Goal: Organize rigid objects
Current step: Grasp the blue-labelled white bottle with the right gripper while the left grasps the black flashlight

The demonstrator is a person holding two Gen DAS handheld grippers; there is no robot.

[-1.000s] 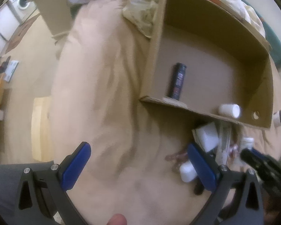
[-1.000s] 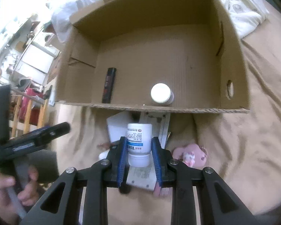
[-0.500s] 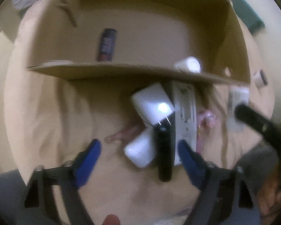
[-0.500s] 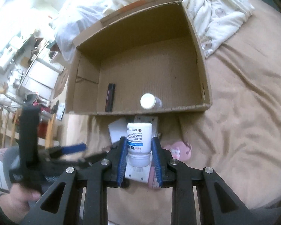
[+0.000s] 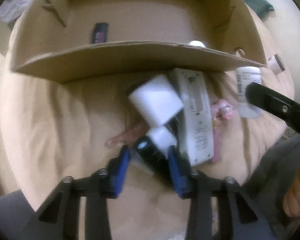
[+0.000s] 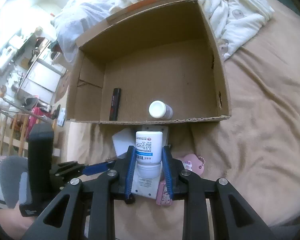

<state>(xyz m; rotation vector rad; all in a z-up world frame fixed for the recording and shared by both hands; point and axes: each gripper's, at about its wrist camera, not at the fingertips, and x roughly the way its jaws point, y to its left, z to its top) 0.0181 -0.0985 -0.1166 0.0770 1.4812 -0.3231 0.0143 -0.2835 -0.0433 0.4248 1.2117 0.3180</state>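
My left gripper (image 5: 149, 169) points down at the pile in front of the cardboard box (image 5: 130, 60). Its jaws are closing around a black tube (image 5: 152, 156) that lies slanted between the blue pads; a gap still shows at the left pad. A small white bottle (image 5: 162, 139) touches the tube's far side. My right gripper (image 6: 148, 152) is shut on a white medicine bottle (image 6: 149, 146) with a blue label, held above the pile. Inside the box (image 6: 150, 121) lie a black stick (image 6: 115, 104) and a white-capped bottle (image 6: 159, 110).
The pile also holds a white square box (image 5: 156, 100), a long white flat pack (image 5: 198, 116) and pink trinkets (image 5: 223, 108). A pink plush (image 6: 192, 164) lies to the right. Everything sits on a tan bedsheet (image 6: 260, 120), with crumpled bedding (image 6: 240, 16) behind the box.
My left gripper swung from bare sheet over the pile, sank, and its jaws narrowed from wide around the black tube. The right gripper kept its hold on the medicine bottle.
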